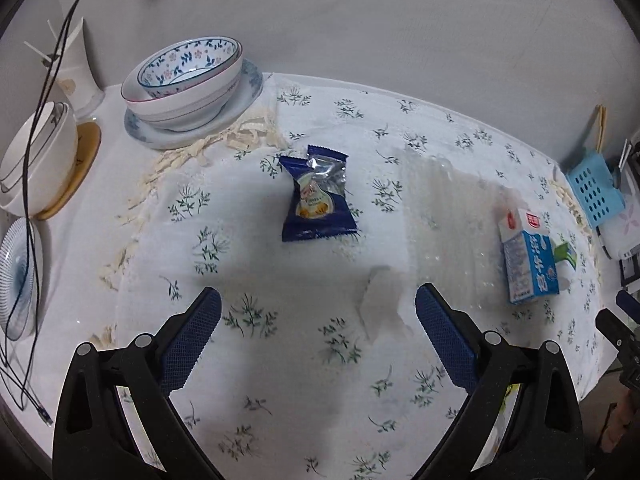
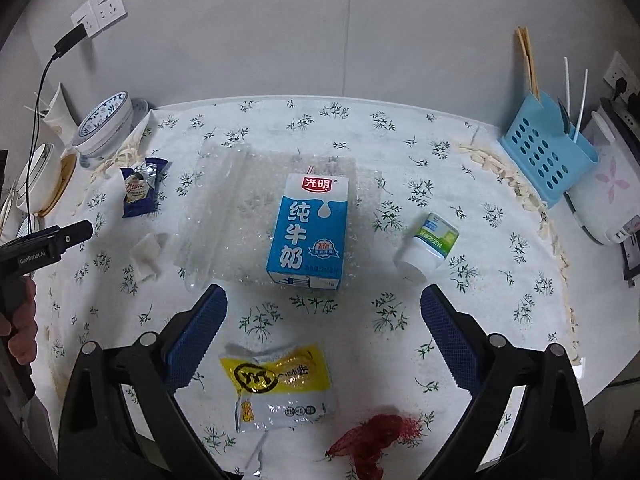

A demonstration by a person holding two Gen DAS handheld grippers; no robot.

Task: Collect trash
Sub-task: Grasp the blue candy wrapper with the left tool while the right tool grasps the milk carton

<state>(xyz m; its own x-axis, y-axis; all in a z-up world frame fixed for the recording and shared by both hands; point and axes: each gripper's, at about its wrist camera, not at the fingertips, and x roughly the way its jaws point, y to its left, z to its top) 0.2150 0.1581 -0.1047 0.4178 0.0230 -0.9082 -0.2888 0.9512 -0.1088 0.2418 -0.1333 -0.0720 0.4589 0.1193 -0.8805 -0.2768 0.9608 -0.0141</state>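
White floral cloth covers the desk (image 2: 500, 320), set against a pale wall. Left tongs (image 1: 318, 312) are spread and empty above the cloth, with a blue snack wrapper (image 1: 318, 200) lying ahead of them and a crumpled tissue (image 1: 382, 304) just beside the right pad. Right tongs (image 2: 324, 308) are likewise spread and empty; a blue milk carton (image 2: 310, 232) lies on clear bubble wrap (image 2: 224, 220) ahead, a small white bottle (image 2: 428, 246) to its right. Near the right tongs lie a yellow packet (image 2: 280, 384) and red netting (image 2: 372, 438).

tablecloth (image 2: 400, 152) white, green sprig print | milk carton (image 2: 308, 232) blue-white, red label | snack wrapper (image 1: 318, 200) dark blue | pouch (image 2: 280, 384) yellow-white | net (image 2: 372, 440) red | rack (image 2: 548, 156) light blue
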